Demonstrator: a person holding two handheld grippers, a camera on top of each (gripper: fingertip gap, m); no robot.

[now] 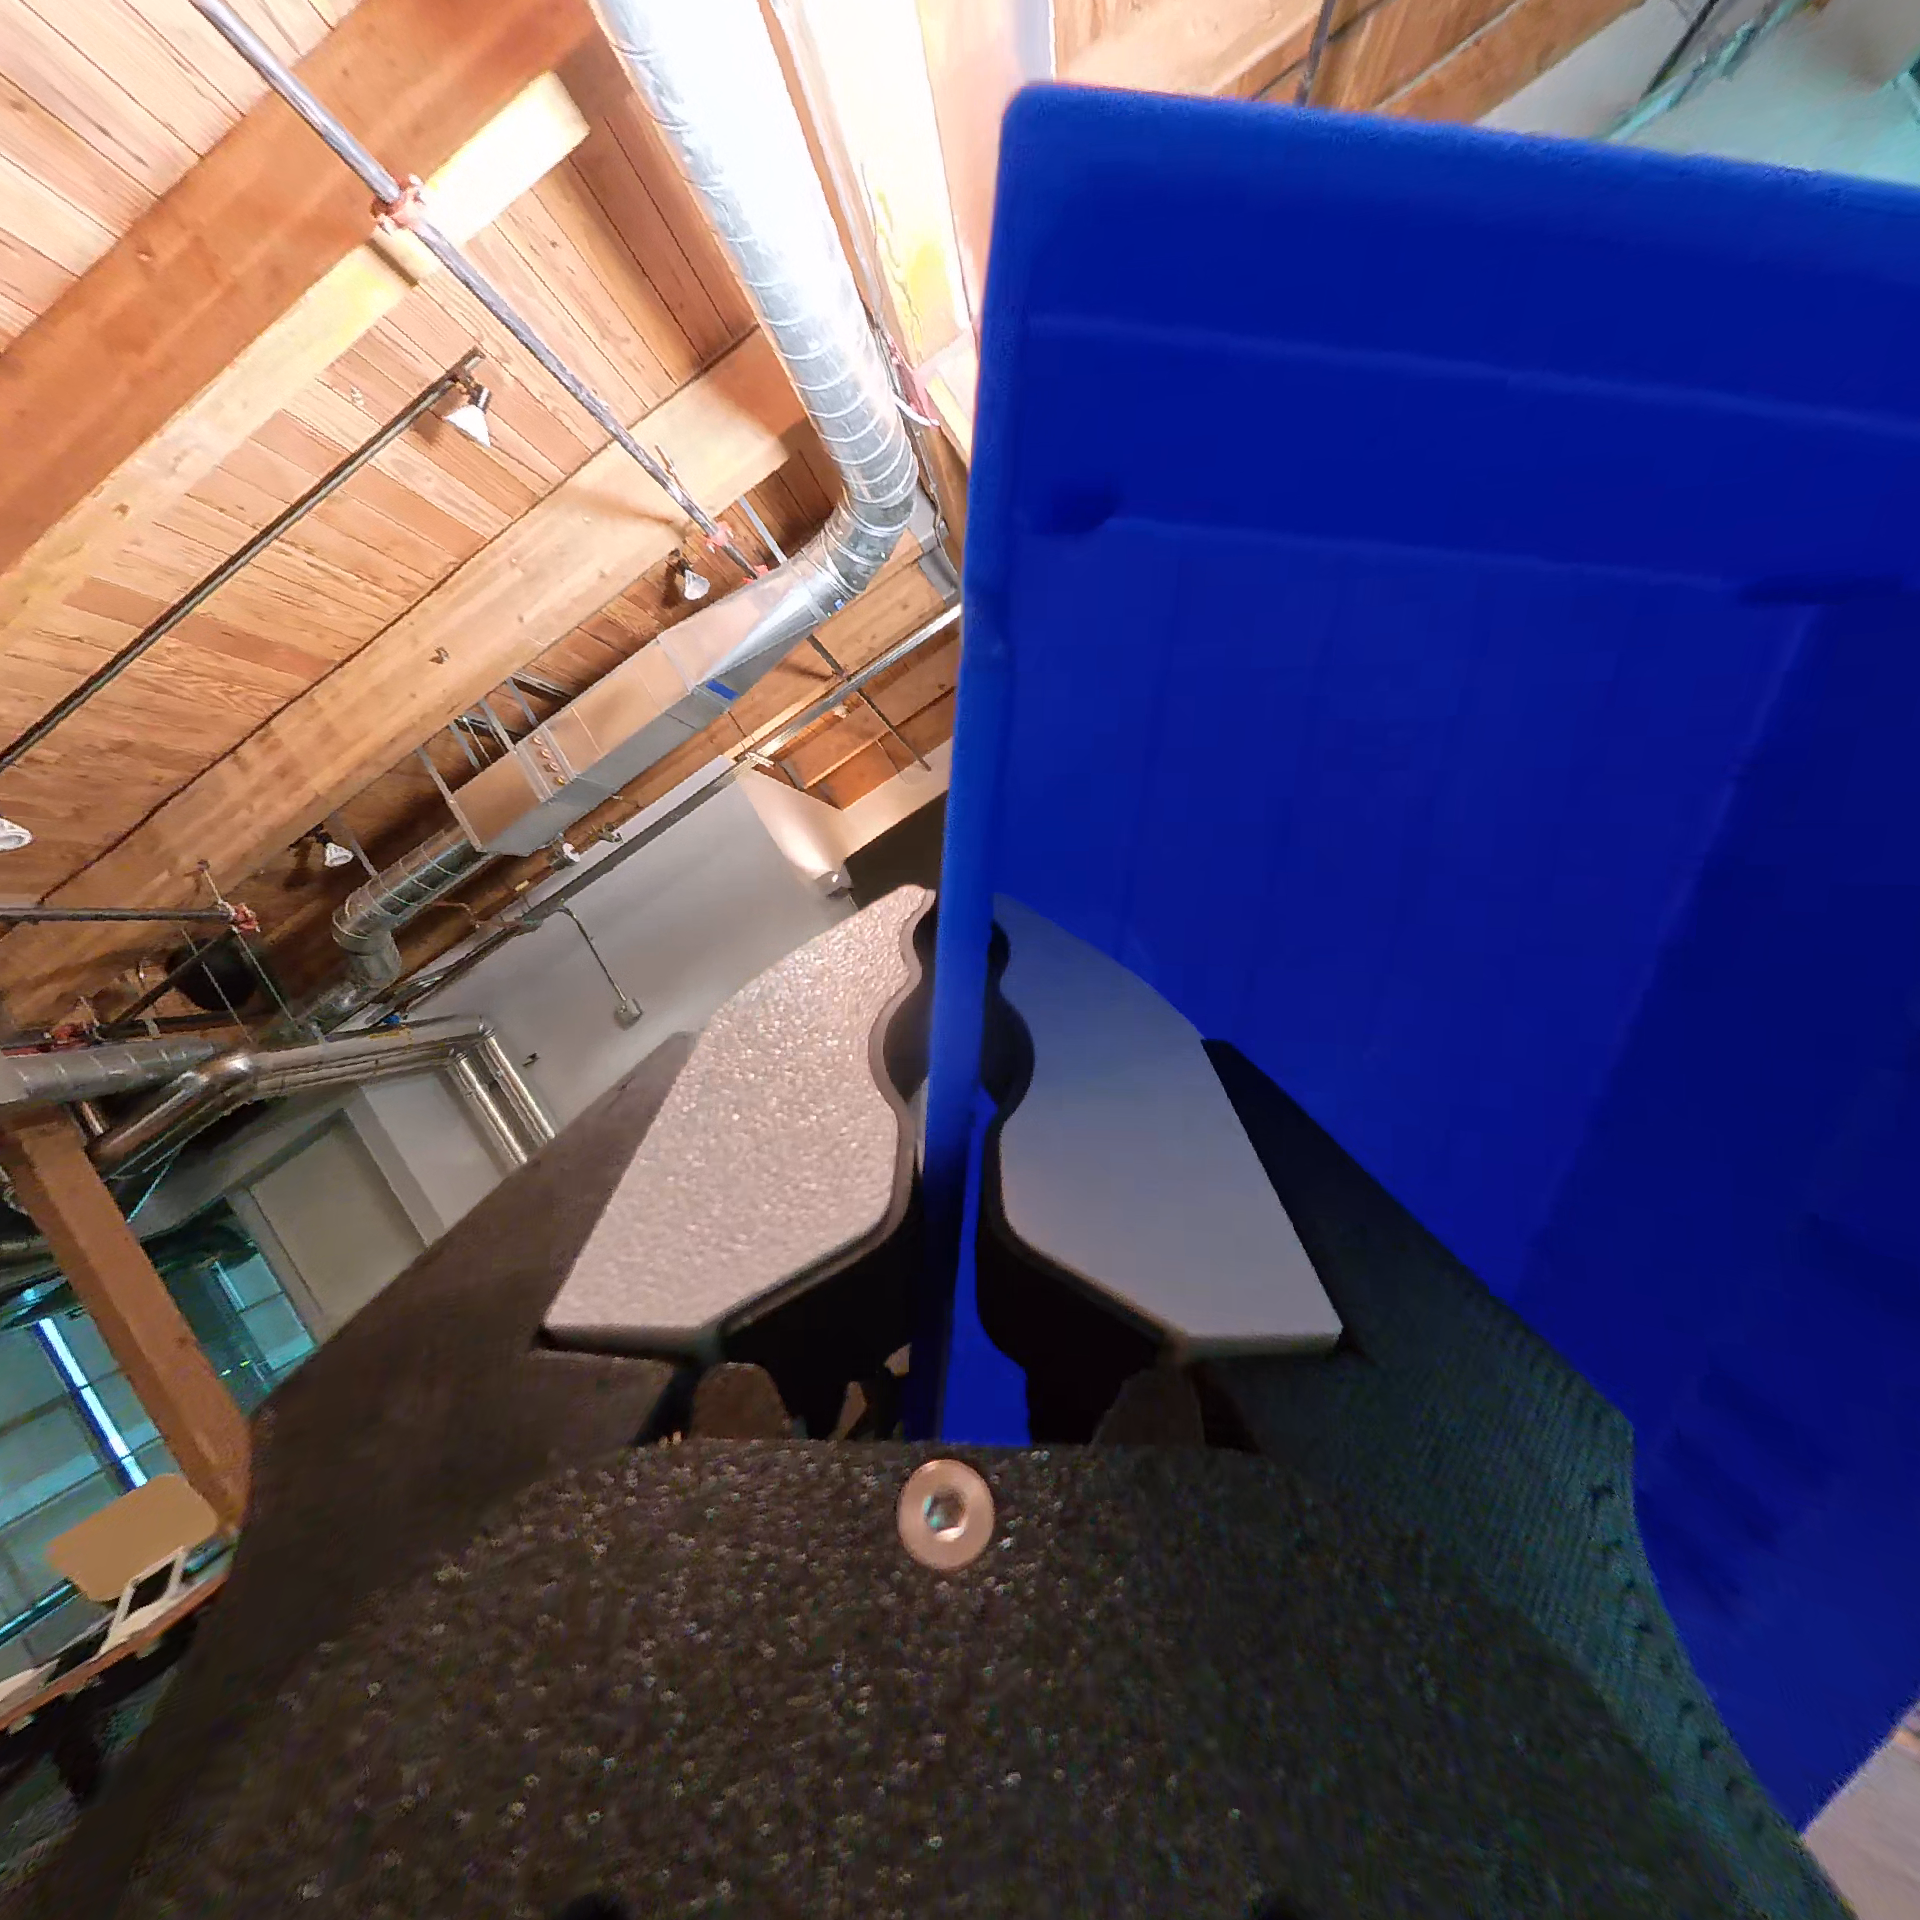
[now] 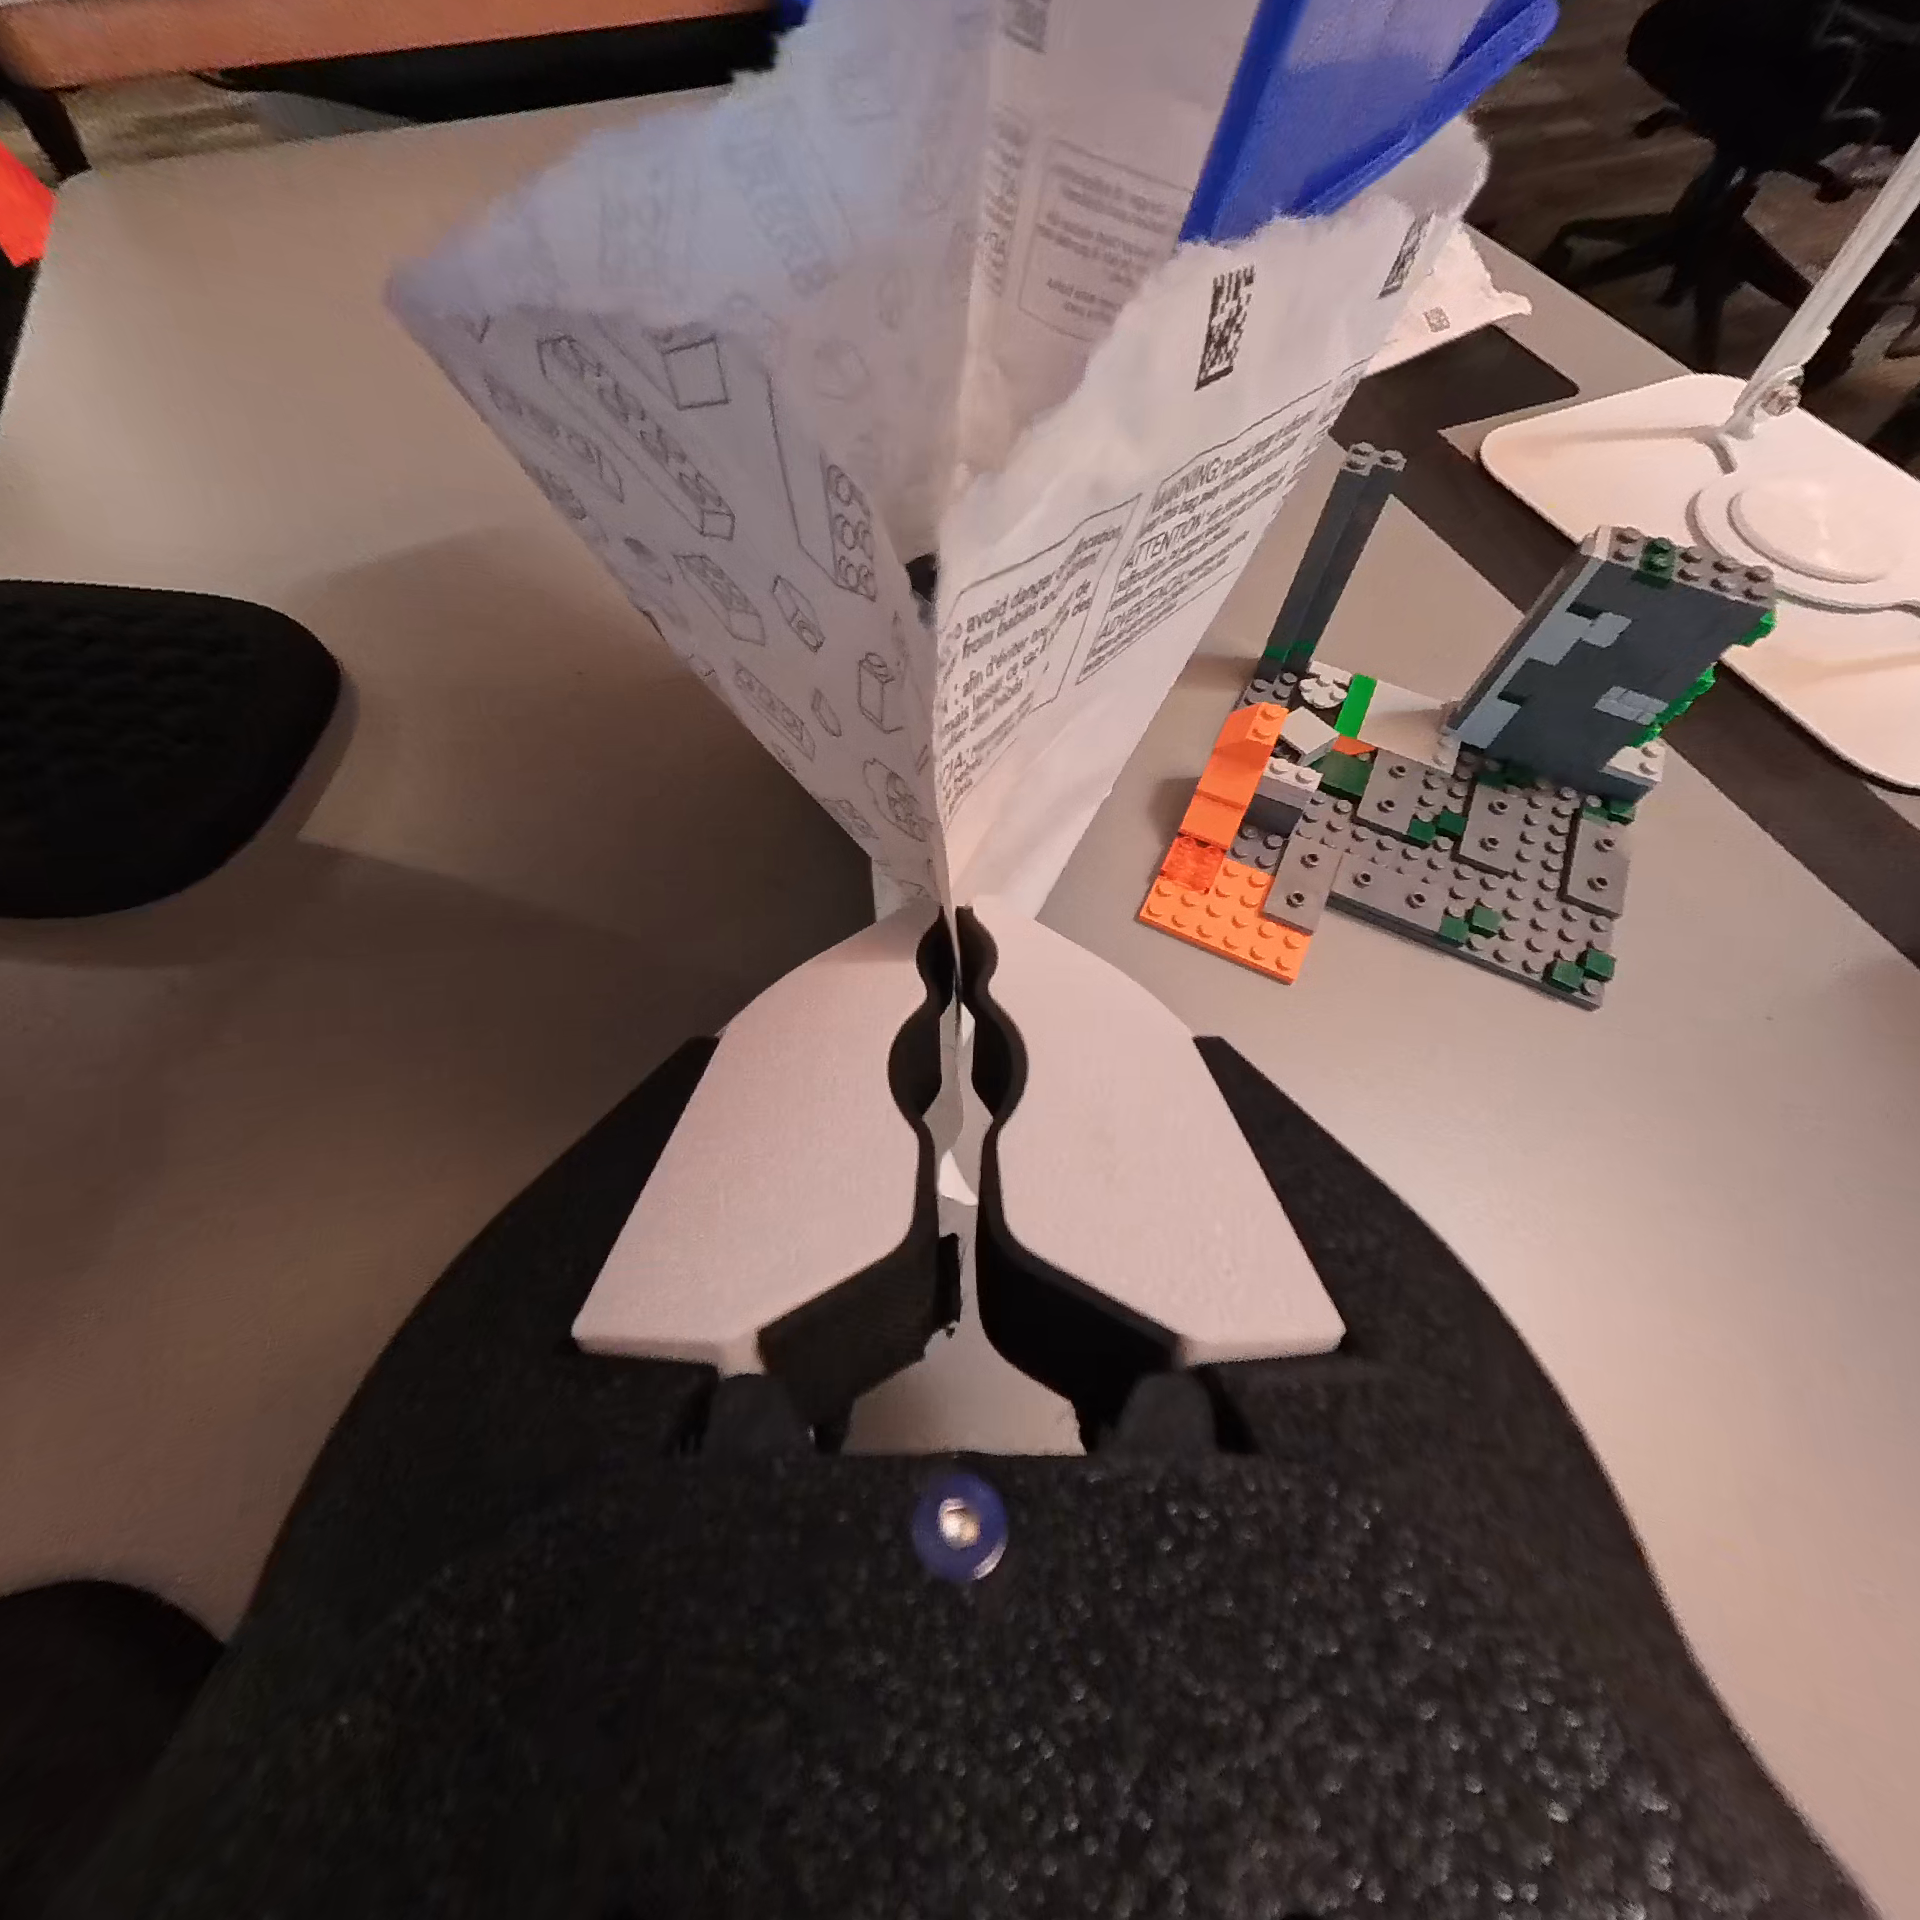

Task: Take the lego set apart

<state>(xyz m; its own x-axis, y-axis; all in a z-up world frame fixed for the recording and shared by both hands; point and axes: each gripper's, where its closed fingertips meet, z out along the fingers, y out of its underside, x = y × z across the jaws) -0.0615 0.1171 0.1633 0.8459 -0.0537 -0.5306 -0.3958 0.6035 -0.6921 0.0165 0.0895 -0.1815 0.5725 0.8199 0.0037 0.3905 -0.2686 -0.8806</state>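
Gripping blue bin (image 1: pixel 1455 727) wall, left gripper (image 1: pixel 951 1039) tilted up, right gripper (image 2: pixel 956 997) fingers pinching paper bag (image 2: pixel 831 468)

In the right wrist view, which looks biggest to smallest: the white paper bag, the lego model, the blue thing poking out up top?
1. White paper bag, though it is pinched in the right gripper next to the camera, so nearness inflates it.
2. Lego model on the table.
3. Blue thing, cut off by the frame, so its real size is unsure.
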